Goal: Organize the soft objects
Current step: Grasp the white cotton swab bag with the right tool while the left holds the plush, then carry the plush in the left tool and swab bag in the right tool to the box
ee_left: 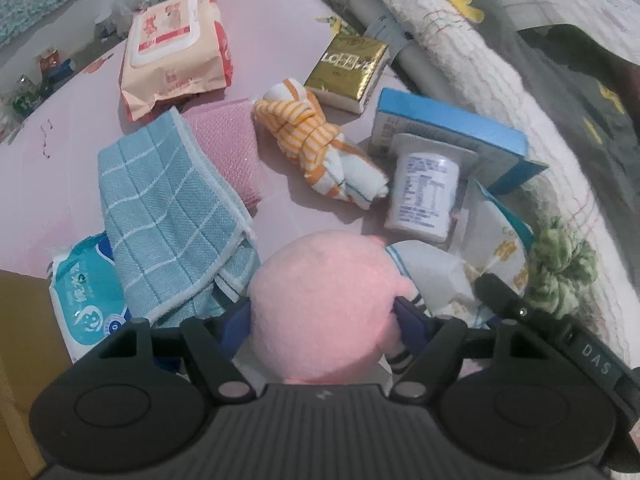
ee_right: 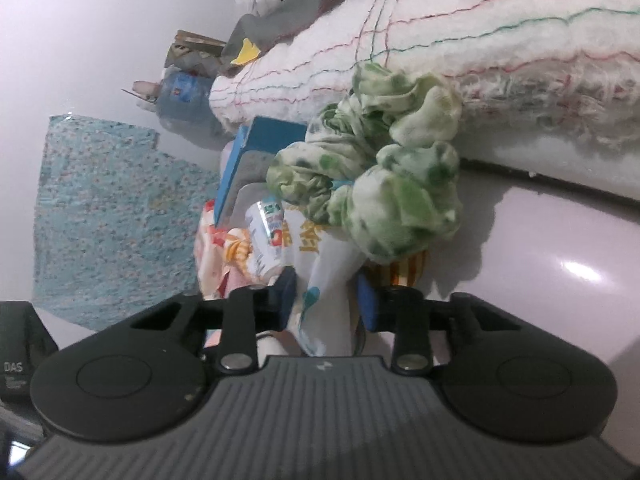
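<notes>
In the left wrist view a round pink plush toy (ee_left: 324, 292) sits between the blue pads of my left gripper (ee_left: 324, 316), which is shut on it. My right gripper (ee_right: 327, 296) is shut on the edge of a white packet with yellow print (ee_right: 328, 264), also seen as the white packet (ee_left: 500, 248) in the left wrist view. A green-and-white scrunchie (ee_right: 372, 172) lies just beyond it against the quilt. Further out lie a blue checked cloth (ee_left: 172, 208), a pink cloth (ee_left: 228, 148) and a knotted orange-striped cloth bundle (ee_left: 308, 136).
On the pink surface (ee_left: 280, 20) are a wet-wipes pack (ee_left: 172, 48), a gold tissue pack (ee_left: 348, 68), a blue box (ee_left: 448, 132), a white bottle (ee_left: 424, 196) and a blue tissue pack (ee_left: 84, 300). A thick white quilt (ee_right: 480, 40) borders the right side.
</notes>
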`<state>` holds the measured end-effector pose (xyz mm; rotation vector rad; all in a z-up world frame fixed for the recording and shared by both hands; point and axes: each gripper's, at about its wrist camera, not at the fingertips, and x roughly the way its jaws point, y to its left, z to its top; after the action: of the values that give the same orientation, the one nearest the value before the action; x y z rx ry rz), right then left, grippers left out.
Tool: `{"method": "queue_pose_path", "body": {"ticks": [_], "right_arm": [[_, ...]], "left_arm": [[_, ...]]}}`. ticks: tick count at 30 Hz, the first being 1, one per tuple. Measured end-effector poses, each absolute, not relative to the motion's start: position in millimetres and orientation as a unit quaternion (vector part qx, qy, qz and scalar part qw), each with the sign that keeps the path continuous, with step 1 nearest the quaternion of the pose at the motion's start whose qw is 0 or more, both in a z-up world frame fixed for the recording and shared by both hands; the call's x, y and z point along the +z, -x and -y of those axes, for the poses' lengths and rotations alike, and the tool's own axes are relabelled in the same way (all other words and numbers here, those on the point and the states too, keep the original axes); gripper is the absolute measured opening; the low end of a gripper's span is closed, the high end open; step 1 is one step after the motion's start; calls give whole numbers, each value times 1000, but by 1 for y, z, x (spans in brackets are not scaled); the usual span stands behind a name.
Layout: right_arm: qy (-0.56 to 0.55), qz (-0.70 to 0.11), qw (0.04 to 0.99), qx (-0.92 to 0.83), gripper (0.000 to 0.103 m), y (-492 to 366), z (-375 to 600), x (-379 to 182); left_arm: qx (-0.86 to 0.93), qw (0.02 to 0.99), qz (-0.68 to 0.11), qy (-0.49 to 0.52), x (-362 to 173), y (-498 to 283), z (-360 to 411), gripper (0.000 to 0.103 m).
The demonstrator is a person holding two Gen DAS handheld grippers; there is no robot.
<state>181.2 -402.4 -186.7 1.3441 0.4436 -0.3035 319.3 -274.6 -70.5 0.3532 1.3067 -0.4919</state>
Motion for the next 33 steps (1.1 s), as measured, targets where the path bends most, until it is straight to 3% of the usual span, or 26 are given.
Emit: {"method": "queue_pose_path", "body": {"ticks": [16, 33], "right_arm": [[-644, -122, 754, -38, 24, -146, 413, -133], [-547, -114, 822, 109, 24, -94, 336, -9]], "left_arm": [[-246, 798, -537, -121, 24, -276, 245, 75], [-214, 874, -434, -45, 139, -180, 95, 76]]}}
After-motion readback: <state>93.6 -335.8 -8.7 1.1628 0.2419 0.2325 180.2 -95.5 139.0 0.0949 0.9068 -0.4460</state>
